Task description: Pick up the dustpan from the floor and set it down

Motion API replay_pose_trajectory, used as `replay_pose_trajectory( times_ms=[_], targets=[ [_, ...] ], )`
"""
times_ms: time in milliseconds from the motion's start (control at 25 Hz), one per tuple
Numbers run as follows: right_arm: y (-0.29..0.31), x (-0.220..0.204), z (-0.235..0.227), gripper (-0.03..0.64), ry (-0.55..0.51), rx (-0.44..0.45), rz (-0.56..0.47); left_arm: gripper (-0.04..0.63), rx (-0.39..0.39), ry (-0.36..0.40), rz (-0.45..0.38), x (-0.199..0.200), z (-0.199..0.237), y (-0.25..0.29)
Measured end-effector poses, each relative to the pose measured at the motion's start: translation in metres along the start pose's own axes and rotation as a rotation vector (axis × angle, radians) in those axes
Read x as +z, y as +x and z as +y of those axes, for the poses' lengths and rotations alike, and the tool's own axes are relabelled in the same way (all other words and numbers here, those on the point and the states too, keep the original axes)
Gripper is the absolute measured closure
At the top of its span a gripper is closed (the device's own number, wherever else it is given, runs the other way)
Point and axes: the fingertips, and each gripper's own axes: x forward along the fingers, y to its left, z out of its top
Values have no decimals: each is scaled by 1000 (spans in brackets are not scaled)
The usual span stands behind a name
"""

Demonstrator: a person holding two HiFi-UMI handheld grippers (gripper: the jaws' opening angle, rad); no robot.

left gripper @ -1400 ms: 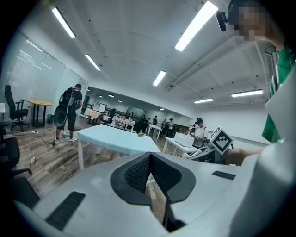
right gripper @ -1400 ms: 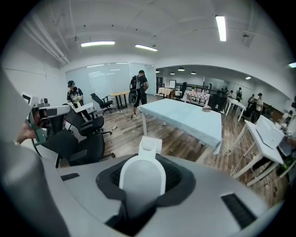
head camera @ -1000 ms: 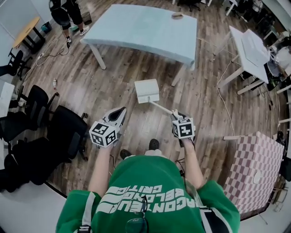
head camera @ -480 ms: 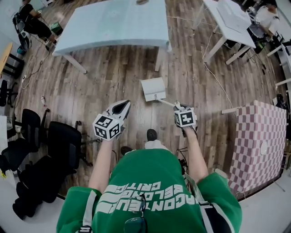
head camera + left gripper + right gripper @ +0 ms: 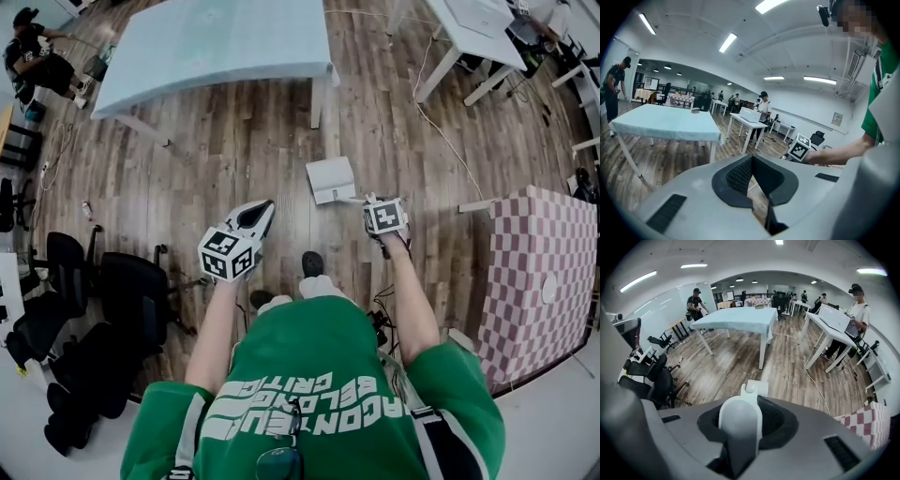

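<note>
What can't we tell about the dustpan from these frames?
- Head view: the marker cube covers the right gripper jaws; how high the dustpan is above the floor is unreadable.
- Right gripper view: the handle and gripper body hide most of the dustpan.

head camera looks steeply down from above the person's shoulders onto the wooden floor [image 5: 234, 141]. cameras on the left tongs [image 5: 255, 216] and right tongs [image 5: 368, 200] sit close behind their jaws, facing outward across the room. all three views share the pale blue table [image 5: 216, 42].
</note>
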Motion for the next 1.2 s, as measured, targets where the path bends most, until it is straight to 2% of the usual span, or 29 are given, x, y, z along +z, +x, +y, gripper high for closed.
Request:
replay_pose_trajectory(
  times_ms=[200,480,800,1000,1200],
  targets=[
    [34,5,-18,505,-23,5,42,602,3,-13,19,-6,-6,16],
    [88,13,-14,505,-38,35,124,603,46,-39,60,-25,0,16],
    [136,31,-1,505,-85,41,205,603,135,-106,37,-36,17,0],
    [157,31,4,505,-80,35,224,603,168,-135,31,-44,27,-11],
    [157,39,2,505,-109,-18,254,603,194,-156,20,-48,32,-21]
  ],
)
